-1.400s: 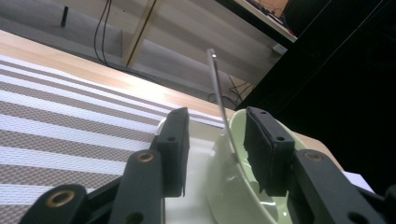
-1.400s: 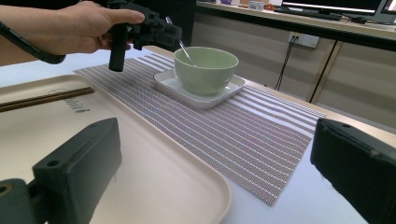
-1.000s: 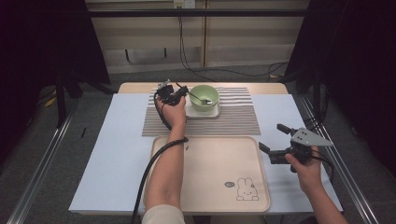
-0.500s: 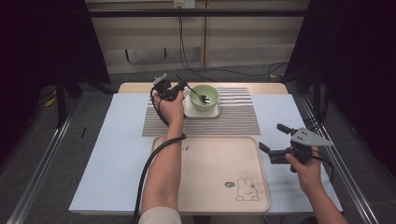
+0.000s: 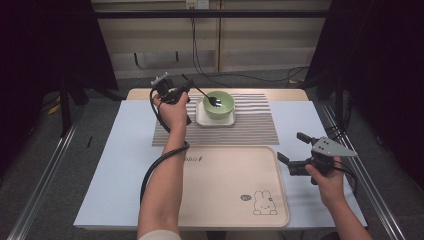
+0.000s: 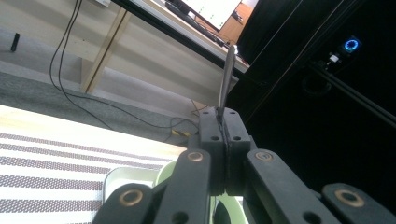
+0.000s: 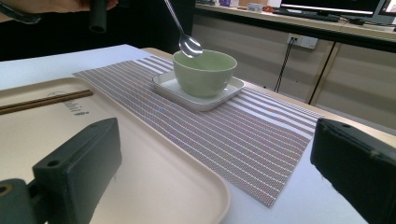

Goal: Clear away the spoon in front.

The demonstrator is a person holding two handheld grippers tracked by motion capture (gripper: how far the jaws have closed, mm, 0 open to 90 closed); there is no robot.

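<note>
Your left gripper (image 5: 181, 91) is clamped on the handle of the spoon (image 5: 204, 95), jaws pressed together around it. The spoon slants down, its bowl hanging just over the green bowl (image 5: 218, 102), which sits on a white dish (image 5: 215, 119) on the striped mat (image 5: 250, 125). Your right gripper (image 5: 293, 152) hangs released, jaws wide apart, beside the tray (image 5: 227, 185).

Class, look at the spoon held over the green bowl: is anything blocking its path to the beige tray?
Nothing visible blocks it. The left tool is shut on the spoon above the bowl; between there and the tray lies only the flat striped mat.
</note>
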